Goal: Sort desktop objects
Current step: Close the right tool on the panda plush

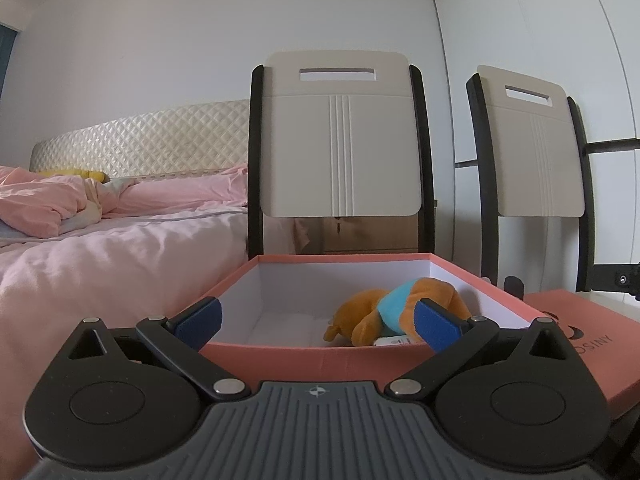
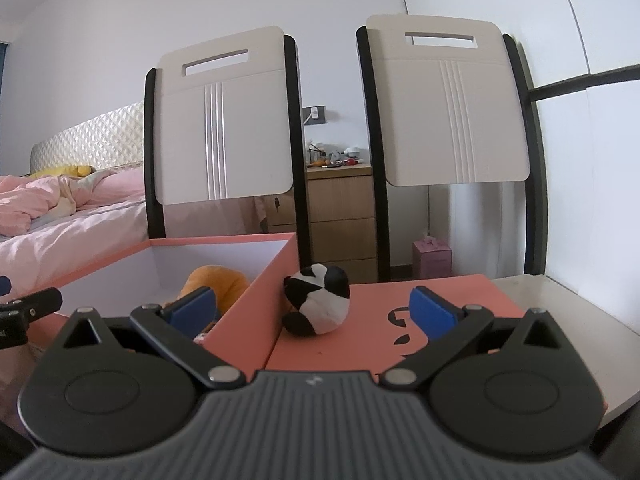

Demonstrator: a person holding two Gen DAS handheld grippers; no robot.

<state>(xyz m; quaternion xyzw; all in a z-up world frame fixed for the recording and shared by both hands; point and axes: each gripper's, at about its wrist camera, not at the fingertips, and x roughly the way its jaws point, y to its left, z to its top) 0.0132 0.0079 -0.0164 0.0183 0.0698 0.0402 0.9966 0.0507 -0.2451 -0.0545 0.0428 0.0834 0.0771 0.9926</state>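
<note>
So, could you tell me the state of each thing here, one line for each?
Left gripper: open, empty, at the box's near wall.
Right gripper: open, empty, pointing at the panda.
Box: open, no lid on.
Orange plush toy: lying inside the box.
Panda plush: outside the box, resting on the lid.
Lid: off, flat beside the box.

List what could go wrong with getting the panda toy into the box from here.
1. The panda toy is round and sits loose on the box lid, so the open right gripper might nudge it away rather than grip it.
2. It lies close to the box wall; a finger could catch that wall.
</note>
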